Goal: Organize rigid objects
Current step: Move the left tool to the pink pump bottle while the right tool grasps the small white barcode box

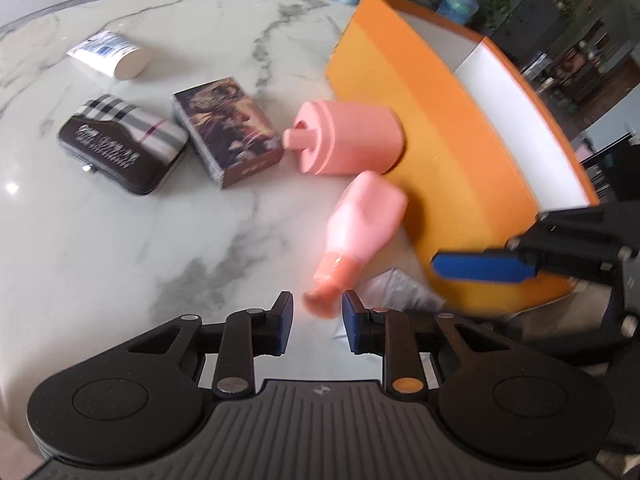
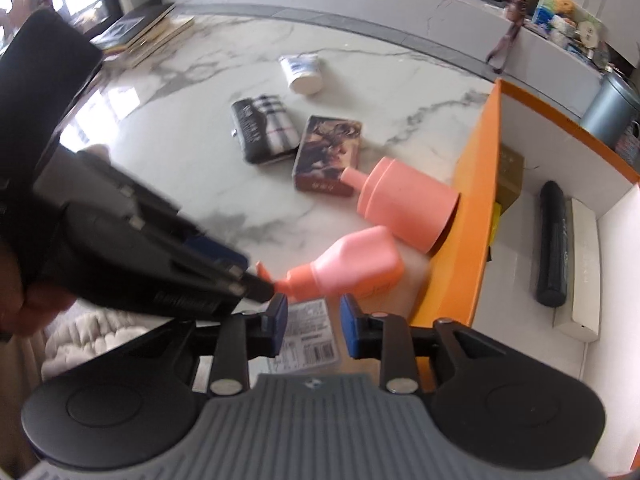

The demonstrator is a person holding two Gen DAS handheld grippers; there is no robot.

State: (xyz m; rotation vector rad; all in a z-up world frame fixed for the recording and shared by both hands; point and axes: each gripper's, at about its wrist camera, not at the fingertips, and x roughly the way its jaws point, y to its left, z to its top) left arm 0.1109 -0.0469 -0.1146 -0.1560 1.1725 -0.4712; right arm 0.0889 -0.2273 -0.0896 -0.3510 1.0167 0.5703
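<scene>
A pink spray bottle [image 1: 360, 226] lies on its side on the marble table [image 1: 160, 240], its nozzle pointing at my left gripper [image 1: 317, 320]. The left gripper is open, with the nozzle tip just between its blue fingertips, not clamped. The bottle also shows in the right wrist view [image 2: 352, 266], beyond my right gripper [image 2: 313, 326], which is open and empty above a labelled packet [image 2: 306, 336]. A pink cylindrical object [image 1: 348, 140] lies against the orange box [image 1: 440, 160]. The box holds a black tube [image 2: 552, 240].
A picture card box [image 1: 228, 130], a plaid-and-black case [image 1: 124, 144] and a white tube [image 1: 114, 54] lie further back on the table. Books [image 2: 140, 32] sit at the far corner. The box's white inside [image 2: 520, 280] has room beside the black tube.
</scene>
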